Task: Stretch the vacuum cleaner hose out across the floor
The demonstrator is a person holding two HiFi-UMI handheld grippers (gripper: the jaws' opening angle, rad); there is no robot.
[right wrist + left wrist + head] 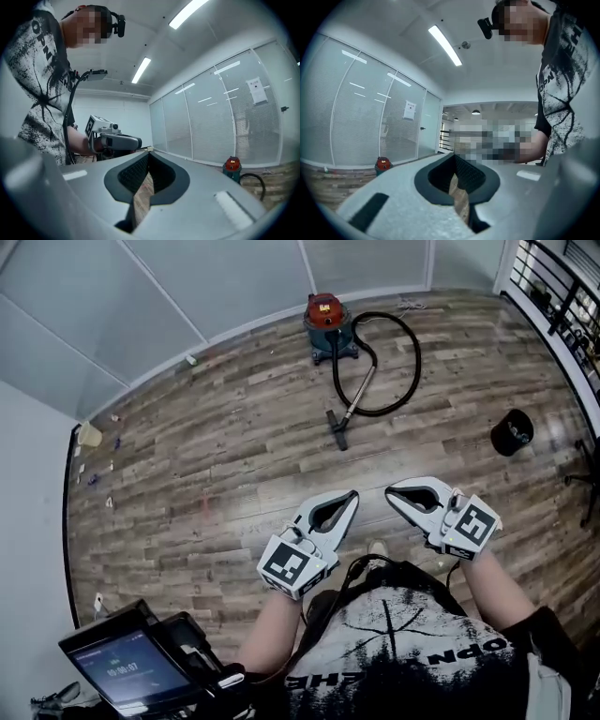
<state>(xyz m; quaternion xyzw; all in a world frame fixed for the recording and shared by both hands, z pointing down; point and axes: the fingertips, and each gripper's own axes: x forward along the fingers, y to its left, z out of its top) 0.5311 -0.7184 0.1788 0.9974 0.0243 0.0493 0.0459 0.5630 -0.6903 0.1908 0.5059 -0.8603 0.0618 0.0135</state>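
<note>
Hose [419, 360] afar; left claw [353, 494], right claw [390, 491] level.

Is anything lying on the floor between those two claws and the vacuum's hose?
Nothing visible. Only bare wooden floor separates the left gripper and right gripper, both shut and empty, from the hose. A black round container sits off to the right, clear of that path.
</note>
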